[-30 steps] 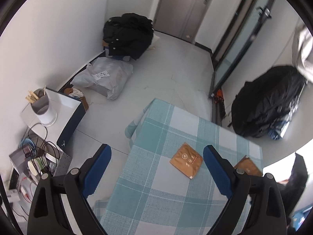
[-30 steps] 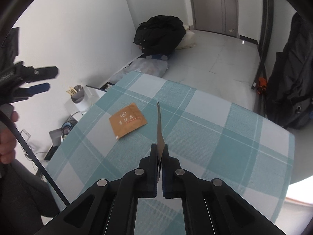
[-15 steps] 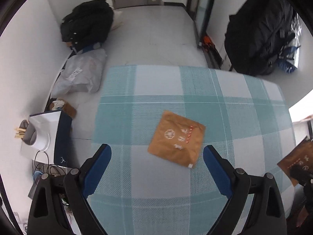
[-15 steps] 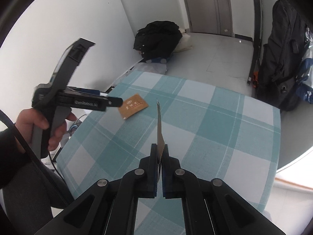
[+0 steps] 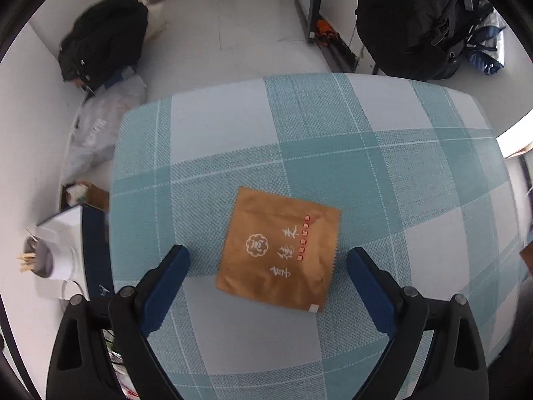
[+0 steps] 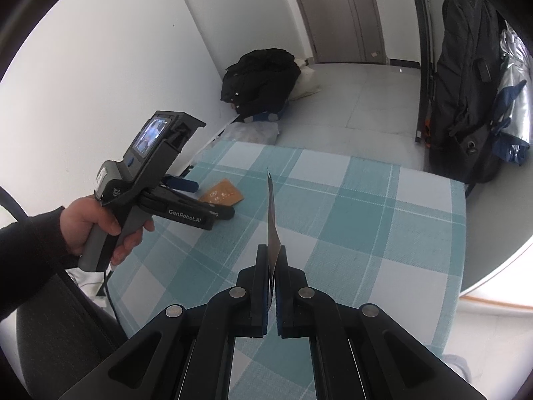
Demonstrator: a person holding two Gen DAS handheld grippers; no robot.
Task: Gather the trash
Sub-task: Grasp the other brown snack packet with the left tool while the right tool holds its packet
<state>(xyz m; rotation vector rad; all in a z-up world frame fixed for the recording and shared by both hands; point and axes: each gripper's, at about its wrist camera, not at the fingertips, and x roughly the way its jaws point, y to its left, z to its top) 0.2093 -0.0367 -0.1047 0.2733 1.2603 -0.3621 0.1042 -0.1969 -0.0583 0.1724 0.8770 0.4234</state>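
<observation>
Two brown packets are in play: one lies flat on the desk point(image 5: 383, 153) and one is pinched in my right gripper point(image 6: 272, 260). My left gripper point(image 5: 266, 260) hangs steeply above the flat brown packet point(image 5: 279, 250), its blue-padded jaws spread wide with one at nine o'clock and one at three o'clock of the packet, nothing clasped and no pad touching it. In the right wrist view that same gripper sits at ten o'clock, carried by my left hand point(image 6: 96, 226), its fingertips just over the packet near the desk's far left corner. My right gripper is clenched on the second brown packet point(image 6: 273, 220), which stands edge-on and upright, pointing to twelve o'clock above the cloth. The flat packet carries a white scalloped round emblem, a column of white characters I cannot read, and a row of small red squares; a little white tag sits at its near right corner. The left gripper's side reads "GenRobot.AI", and a small screen glows on its back. The desk wears a teal and white checked cloth. Beyond it lie a pale tiled floor, white walls, a grey door point(image 6: 336, 13) at twelve o'clock, a black jacket heap point(image 5: 103, 36) at eleven o'clock and a black backpack point(image 5: 416, 23) at one o'clock.
</observation>
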